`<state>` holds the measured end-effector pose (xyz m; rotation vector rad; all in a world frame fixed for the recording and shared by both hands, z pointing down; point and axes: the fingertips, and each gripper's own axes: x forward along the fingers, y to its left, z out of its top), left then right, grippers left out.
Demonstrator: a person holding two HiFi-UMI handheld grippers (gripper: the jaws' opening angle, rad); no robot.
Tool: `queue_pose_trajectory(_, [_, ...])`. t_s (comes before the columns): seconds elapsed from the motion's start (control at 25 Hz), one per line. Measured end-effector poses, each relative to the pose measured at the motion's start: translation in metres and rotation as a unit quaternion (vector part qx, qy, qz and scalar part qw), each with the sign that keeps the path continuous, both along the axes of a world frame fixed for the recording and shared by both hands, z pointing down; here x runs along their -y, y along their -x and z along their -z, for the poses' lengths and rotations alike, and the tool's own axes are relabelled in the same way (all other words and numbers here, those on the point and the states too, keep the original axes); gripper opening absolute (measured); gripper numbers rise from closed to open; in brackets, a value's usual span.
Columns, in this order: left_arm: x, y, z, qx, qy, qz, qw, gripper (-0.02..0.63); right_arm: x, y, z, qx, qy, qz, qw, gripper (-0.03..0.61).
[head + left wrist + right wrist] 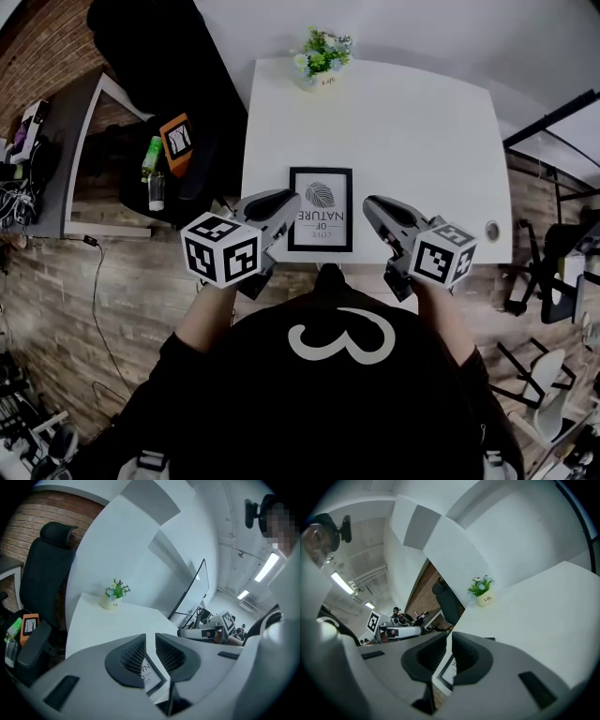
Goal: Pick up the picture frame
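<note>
Closely flanked

Flat by the near edge of the white table lies the black-rimmed rectangular picture frame, with bare tabletop beyond it. Left gripper and right gripper flank it, seemingly not touching. Each gripper view shows jaws slightly apart, empty, a frame corner behind the slit. Only the head view shows it whole.

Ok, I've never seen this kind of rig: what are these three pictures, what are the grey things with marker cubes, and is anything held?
There is no robot here. A person holds a two-jaw gripper in each hand. The head view looks down from a head camera, and the other two views look along each gripper's jaws. On the white table a picture frame lies flat, with a small flower pot at the far edge. The left gripper and right gripper flank the frame. Their jaws stand a narrow gap apart and hold nothing.
</note>
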<state>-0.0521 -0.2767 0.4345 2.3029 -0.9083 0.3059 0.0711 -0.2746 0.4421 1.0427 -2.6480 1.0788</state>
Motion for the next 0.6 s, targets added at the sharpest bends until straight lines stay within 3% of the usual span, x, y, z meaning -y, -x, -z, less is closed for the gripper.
queue_pose_trajectory(0.12, [0.000,0.000,-0.018,0.007,0.020,-0.007,0.9997,0.103,0.003,-0.001,-0.017,-0.013,0.015,0.000,1.000,0.029])
queue_pose_trajectory(0.24, [0.001,0.002,-0.035,0.022,0.035,-0.008,0.9991,0.117,0.005,-0.001,-0.036,-0.032,0.035,0.007,0.999,0.041])
queue_pose_trajectory(0.36, [0.004,0.006,-0.049,0.032,0.049,-0.001,0.9983,0.123,0.005,0.002,-0.049,-0.036,0.054,0.015,0.998,0.107])
queue_pose_trajectory(0.6, [0.007,0.015,-0.081,0.055,0.080,0.002,0.9953,0.138,0.007,0.008,-0.077,-0.074,0.079,0.026,0.994,0.118])
